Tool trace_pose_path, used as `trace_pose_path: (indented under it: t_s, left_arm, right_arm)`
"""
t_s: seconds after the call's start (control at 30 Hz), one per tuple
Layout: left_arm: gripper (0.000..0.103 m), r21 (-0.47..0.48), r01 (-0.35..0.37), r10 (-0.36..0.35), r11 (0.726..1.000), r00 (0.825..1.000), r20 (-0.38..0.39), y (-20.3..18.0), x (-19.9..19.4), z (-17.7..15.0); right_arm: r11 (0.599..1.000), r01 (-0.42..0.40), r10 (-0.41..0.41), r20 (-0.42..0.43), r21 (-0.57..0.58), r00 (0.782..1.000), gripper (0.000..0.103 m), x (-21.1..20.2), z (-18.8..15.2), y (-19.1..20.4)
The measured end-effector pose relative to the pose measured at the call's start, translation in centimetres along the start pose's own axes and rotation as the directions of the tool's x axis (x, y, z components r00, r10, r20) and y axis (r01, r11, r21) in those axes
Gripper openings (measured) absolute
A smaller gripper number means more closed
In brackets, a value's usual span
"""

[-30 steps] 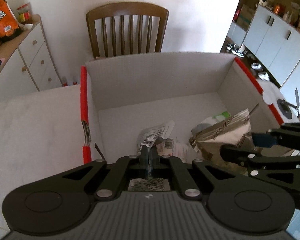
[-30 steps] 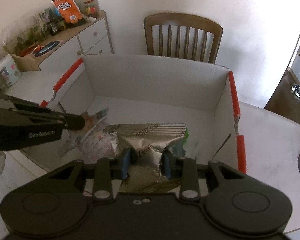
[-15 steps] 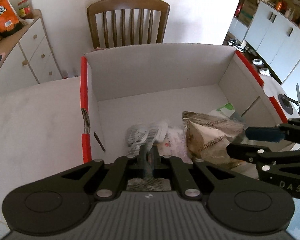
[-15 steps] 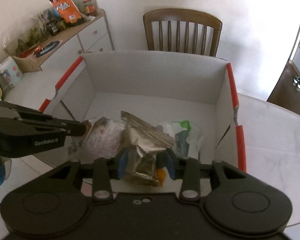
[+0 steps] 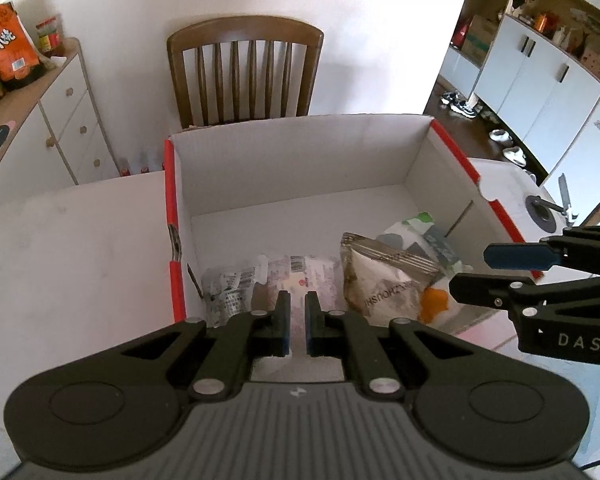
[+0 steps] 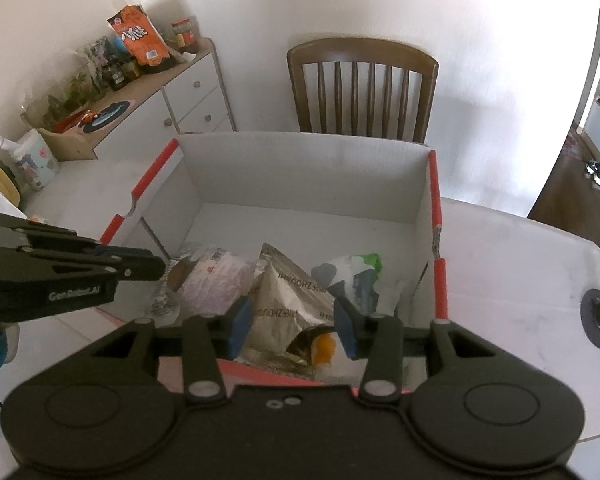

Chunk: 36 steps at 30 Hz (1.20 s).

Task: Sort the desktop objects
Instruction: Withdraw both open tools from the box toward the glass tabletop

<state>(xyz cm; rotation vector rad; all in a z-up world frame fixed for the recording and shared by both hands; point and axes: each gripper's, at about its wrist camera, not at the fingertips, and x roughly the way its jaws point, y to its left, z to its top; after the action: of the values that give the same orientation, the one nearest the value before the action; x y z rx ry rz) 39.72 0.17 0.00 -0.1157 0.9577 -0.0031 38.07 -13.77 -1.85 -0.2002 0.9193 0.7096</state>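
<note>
Our view of the box [image 6: 308,176] loses its near wall behind our right gripper [image 6: 292,330], jaws just opening, empty above the silver packet [image 6: 296,300] lying inside; left gripper [image 5: 296,324] nearly closed, empty.

The box [image 5: 300,160] stands on the worktop [image 5: 72,248], with a chair [image 5: 246,68] behind it. In the box's near part lie, left to right, a barcoded packet [image 5: 228,288], a wrapped pack [image 5: 316,276], a foil pouch [image 5: 384,280] and a printed bag [image 5: 420,232].
</note>
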Motion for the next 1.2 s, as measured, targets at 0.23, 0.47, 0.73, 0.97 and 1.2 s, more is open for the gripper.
trace_pose_path:
  t_s: [0.23,0.47,0.73,0.97,1.2]
  left_arm:
    - [0.005,-0.005,0.012,-0.012,1.000,1.000,0.005,-0.7,-2.3,-0.7]
    - [0.005,-0.007,0.038,-0.038,0.999,0.999,0.027,-1.0,-4.8,-1.8]
    - [0.005,0.012,0.034,-0.035,0.999,0.998,0.059,-1.4,-7.3,-3.6]
    - [0.005,0.009,0.046,-0.047,0.999,0.995,0.093,-1.8,-9.4,-5.4]
    - [0.005,-0.014,0.064,-0.063,0.998,0.994,0.094,-1.4,-10.8,-7.9]
  right_arm:
    - [1.000,-0.004,0.004,0.009,-0.007,1.000,0.045,-1.7,-0.4,0.3]
    - [1.000,-0.012,0.012,0.020,-0.012,1.000,0.046,-3.6,-1.0,0.7]
    - [0.996,0.009,-0.005,0.050,-0.087,0.999,0.048,-6.1,-2.3,2.0]
    - [0.996,0.008,-0.001,0.080,-0.085,0.997,0.055,-8.2,-3.3,2.3]
    - [0.996,-0.015,0.022,0.087,-0.088,0.996,0.056,-9.7,-5.2,3.2]
